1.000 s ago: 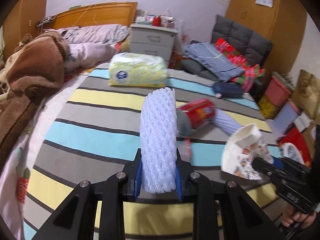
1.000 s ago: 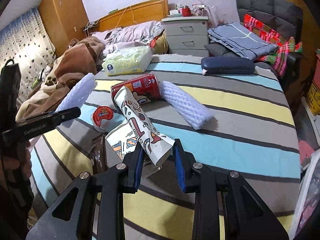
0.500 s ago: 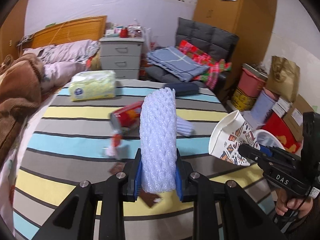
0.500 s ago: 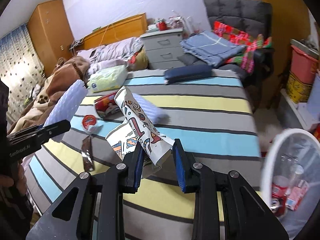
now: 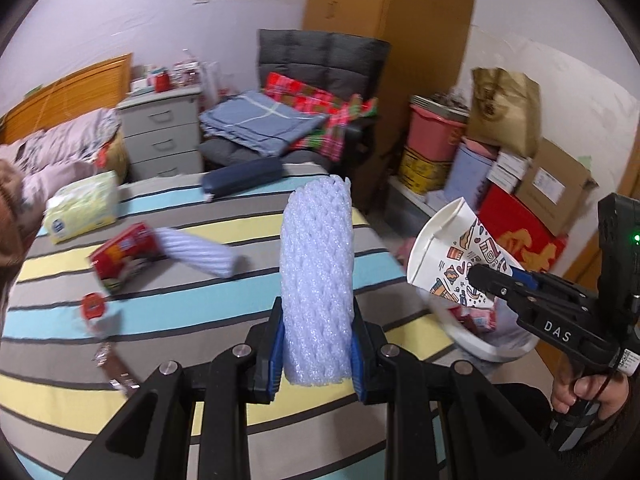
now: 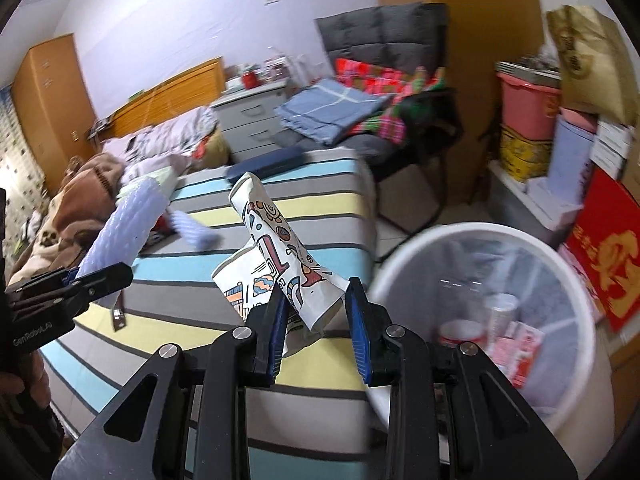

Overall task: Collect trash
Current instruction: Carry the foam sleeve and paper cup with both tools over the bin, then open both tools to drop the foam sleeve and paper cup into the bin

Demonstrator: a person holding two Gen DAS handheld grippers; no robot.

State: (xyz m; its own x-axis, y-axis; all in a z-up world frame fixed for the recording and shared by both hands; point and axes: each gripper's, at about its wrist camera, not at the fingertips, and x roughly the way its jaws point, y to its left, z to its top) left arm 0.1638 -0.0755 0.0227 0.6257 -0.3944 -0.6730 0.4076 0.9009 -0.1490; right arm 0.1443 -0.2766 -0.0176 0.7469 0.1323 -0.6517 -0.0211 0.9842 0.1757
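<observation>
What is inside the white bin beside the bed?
The bin holds a red-and-white cup, a clear cup and a pink packet. The right tool and its paper cup cover the bin's left side.

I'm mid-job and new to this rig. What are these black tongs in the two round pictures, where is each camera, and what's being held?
No robot: a person holds two handheld grippers, each carrying a fisheye camera looking along its fingers. In the left wrist view, the left gripper clamps a white foam net sleeve. In the right wrist view, the right gripper clamps a crushed printed paper cup beside the white trash bin, which already holds litter. On the striped bed lie a red can, another foam sleeve, a tissue pack and a dark blue case.
</observation>
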